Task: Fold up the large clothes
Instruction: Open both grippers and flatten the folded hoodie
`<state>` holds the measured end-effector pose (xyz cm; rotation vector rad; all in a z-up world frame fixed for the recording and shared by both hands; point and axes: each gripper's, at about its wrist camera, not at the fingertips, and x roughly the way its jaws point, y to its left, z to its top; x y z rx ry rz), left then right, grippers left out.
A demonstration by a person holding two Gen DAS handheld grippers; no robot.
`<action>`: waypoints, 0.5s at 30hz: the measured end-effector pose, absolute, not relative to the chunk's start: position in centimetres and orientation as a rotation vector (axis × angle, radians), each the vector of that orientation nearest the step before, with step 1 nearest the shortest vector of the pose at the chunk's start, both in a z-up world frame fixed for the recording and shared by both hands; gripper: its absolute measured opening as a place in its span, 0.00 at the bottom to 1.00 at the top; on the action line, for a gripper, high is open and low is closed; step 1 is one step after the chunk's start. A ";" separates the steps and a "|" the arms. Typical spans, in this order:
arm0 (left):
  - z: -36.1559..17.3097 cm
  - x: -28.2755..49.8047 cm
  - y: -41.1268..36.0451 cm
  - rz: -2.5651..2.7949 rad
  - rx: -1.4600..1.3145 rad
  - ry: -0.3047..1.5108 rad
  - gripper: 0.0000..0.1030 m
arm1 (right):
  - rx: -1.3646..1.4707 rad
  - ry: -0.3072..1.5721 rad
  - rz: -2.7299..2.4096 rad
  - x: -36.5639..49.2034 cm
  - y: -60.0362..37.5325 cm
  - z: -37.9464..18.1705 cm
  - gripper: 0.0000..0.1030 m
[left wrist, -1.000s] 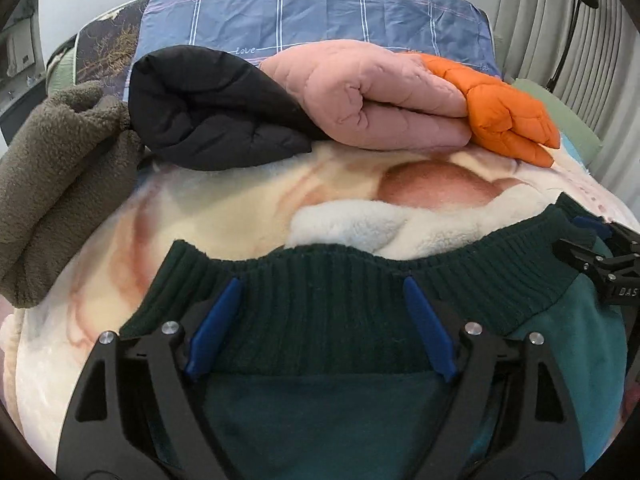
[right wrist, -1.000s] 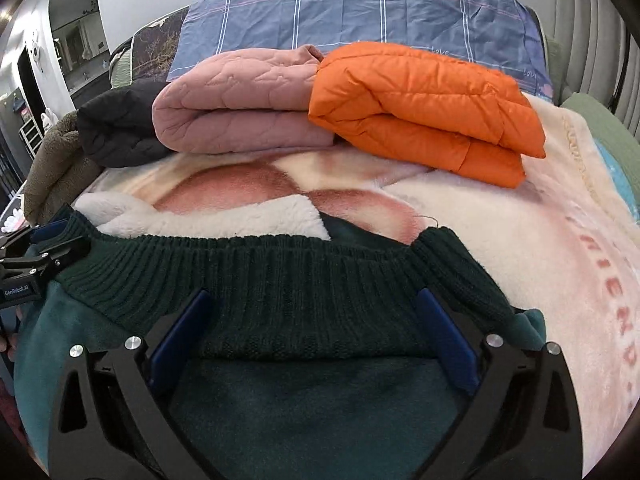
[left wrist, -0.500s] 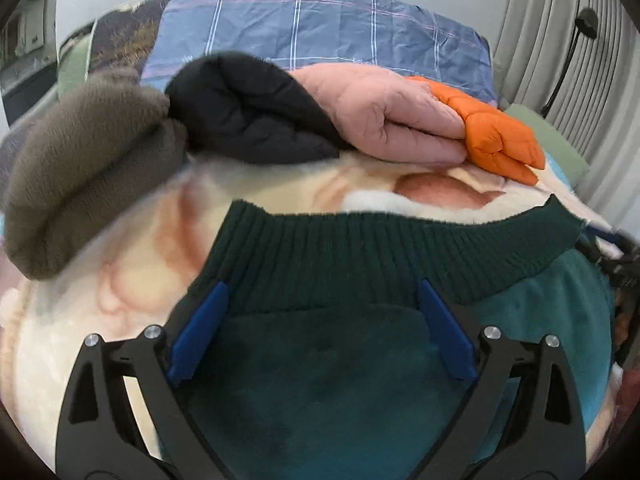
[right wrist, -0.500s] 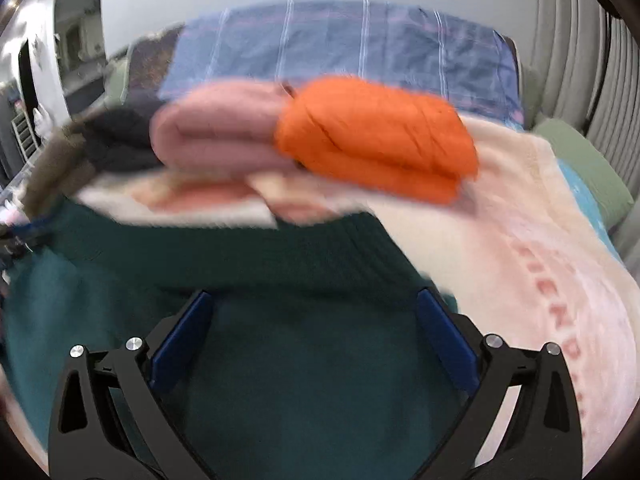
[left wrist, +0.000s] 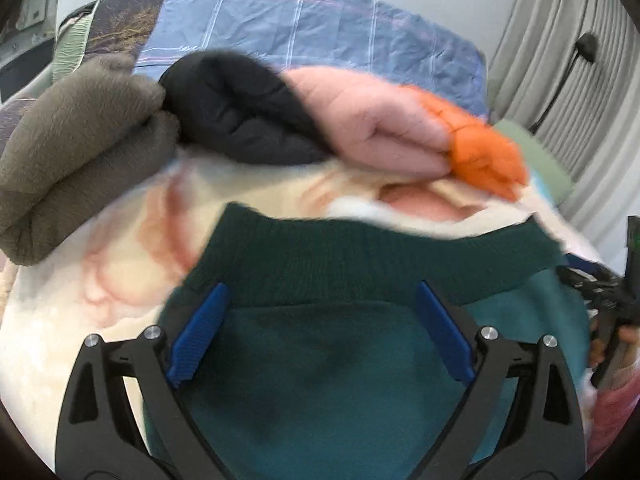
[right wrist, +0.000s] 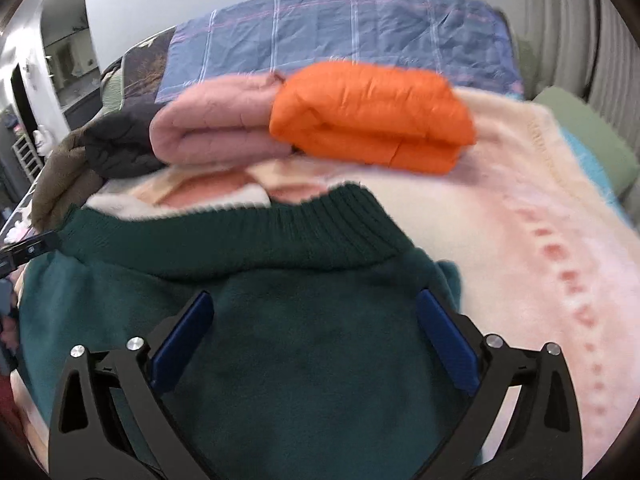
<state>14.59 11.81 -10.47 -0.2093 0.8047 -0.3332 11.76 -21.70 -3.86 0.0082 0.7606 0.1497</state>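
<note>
A dark green sweater (right wrist: 304, 360) is seen spread on the cream and pink fleece blanket (right wrist: 540, 240), its ribbed hem (right wrist: 248, 240) turned toward the folded pile. The left gripper (left wrist: 320, 320) is held over the sweater's left part, blue pads (left wrist: 198, 336) spread wide, nothing clamped between them. The right gripper (right wrist: 316, 332) is held over the sweater's right part, its pads (right wrist: 448, 344) likewise parted, with the fleece lying between and under them but not pinched.

Beyond the sweater's hem, a row of folded garments is laid across the blanket: an orange puffer jacket (right wrist: 372, 116) farthest right, a pink quilted jacket (right wrist: 216, 128) touching it, then a black quilted jacket (left wrist: 240, 112), and an olive-brown fleece (left wrist: 80, 140) at the far left. Nothing is placed between the hem and this row except bare blanket. Behind the row a blue checked pillow (right wrist: 340, 32) is propped, with a dark tree-patterned cushion (left wrist: 116, 28) beside it. A green pillow (right wrist: 588, 132) is seen to the right of the orange jacket.

Pink lettering (right wrist: 568, 276) is printed on the blanket right of the sweater, but it is too blurred to be read. Small writing on the pillow cannot be made out.
</note>
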 end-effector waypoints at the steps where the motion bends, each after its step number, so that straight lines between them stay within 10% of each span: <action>1: -9.5 14.3 11.5 -0.364 -0.216 0.783 0.93 | -0.006 0.739 0.162 11.7 -20.9 -3.3 0.99; 15: -13.9 17.7 2.3 -0.320 0.066 0.856 0.98 | -0.073 0.846 0.170 17.3 -14.9 -9.4 0.99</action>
